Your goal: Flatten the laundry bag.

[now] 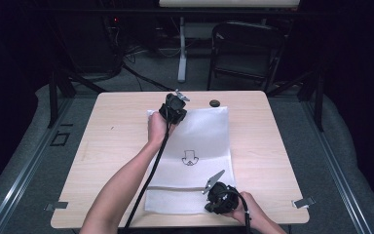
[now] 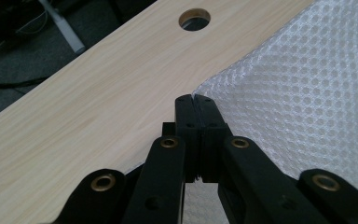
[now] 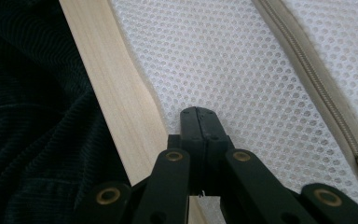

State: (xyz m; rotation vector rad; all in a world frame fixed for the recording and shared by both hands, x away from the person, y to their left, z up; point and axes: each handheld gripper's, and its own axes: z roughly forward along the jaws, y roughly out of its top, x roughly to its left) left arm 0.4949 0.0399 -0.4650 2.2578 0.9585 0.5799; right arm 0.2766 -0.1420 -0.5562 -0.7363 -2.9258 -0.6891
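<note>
A white mesh bag [image 1: 199,131] lies flat on the wooden table [image 1: 117,146], with a small dark drawing [image 1: 191,157] printed at its middle. My left gripper [image 1: 171,113] is at the bag's far left end. Its jaws [image 2: 193,99] are shut, tips right at a corner of the mesh [image 2: 298,93]; whether any mesh is pinched I cannot tell. My right gripper [image 1: 213,202] rests at the bag's near edge, shut [image 3: 196,112], lying over the mesh [image 3: 214,60]. The bag's zipper [image 3: 307,70] runs beside it.
A round cable hole [image 2: 194,19] sits in the table beyond the bag's far edge, also in the high view [image 1: 215,103]. Metal clips [image 1: 303,202] stick out at the table's near corners. A dark chair [image 1: 243,48] stands behind the table. Dark clothing [image 3: 28,116] lies past the near edge.
</note>
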